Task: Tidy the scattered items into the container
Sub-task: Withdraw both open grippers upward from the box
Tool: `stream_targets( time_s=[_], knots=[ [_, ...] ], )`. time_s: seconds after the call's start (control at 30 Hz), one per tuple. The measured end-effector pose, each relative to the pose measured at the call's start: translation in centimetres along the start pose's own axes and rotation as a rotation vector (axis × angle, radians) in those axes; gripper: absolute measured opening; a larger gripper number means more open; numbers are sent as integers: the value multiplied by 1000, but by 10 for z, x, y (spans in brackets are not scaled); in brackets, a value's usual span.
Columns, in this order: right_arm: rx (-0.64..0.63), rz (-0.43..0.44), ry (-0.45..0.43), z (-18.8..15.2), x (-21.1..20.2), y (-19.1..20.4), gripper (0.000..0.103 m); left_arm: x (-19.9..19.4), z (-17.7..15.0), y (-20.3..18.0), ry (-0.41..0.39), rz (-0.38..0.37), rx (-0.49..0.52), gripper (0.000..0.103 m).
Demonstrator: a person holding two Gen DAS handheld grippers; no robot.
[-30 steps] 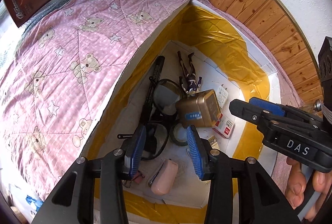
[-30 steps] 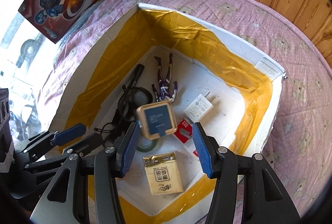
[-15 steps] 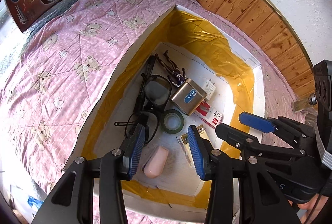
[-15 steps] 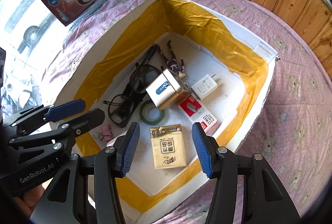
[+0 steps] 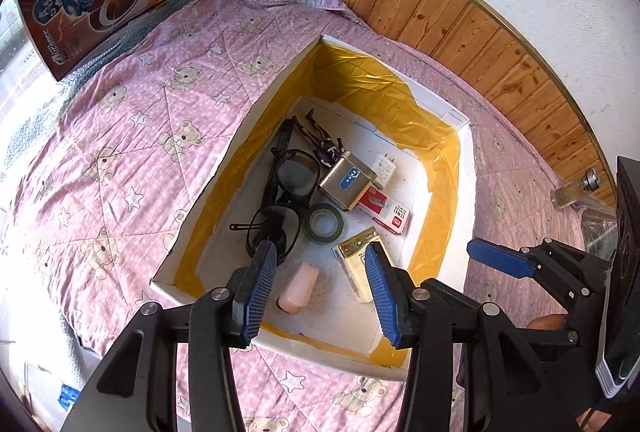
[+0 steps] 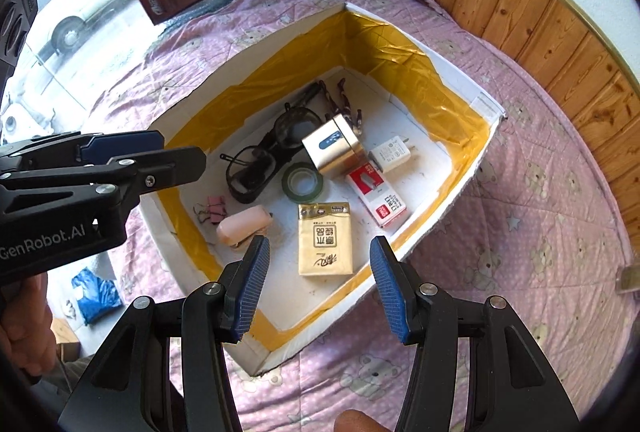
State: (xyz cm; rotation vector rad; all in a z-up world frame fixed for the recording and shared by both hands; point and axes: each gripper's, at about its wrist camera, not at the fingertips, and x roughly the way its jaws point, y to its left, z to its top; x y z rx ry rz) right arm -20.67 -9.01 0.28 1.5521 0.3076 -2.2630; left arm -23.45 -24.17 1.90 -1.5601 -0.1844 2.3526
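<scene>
Right claw (image 6: 316, 286) gapes empty above the box (image 6: 448, 208).

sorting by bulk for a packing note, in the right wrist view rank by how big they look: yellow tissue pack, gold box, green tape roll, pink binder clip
1. yellow tissue pack, though it lies nearest the camera
2. gold box, tilted, so close to the pack in real bulk perhaps
3. green tape roll
4. pink binder clip, clearly smallest

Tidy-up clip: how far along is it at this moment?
Nearly done, it looks. The container already holds the gold box, tape roll, tissue pack, glasses and more. Both the left claw and right claw are open and empty. No loose items show on the quilt.
</scene>
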Motion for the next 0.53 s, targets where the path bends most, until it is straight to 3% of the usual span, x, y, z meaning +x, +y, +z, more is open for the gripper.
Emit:
stream_targets(
  time_s=[0.23,0.53],
  knots=[
    [72,10,37,-14,-10,-2,56,-22,-10,-2,-25,-19,-6,48],
    [55,51,-38,-10,-41,12,56,-46,-16,-4,-59,-31,-6,49]
  ],
)
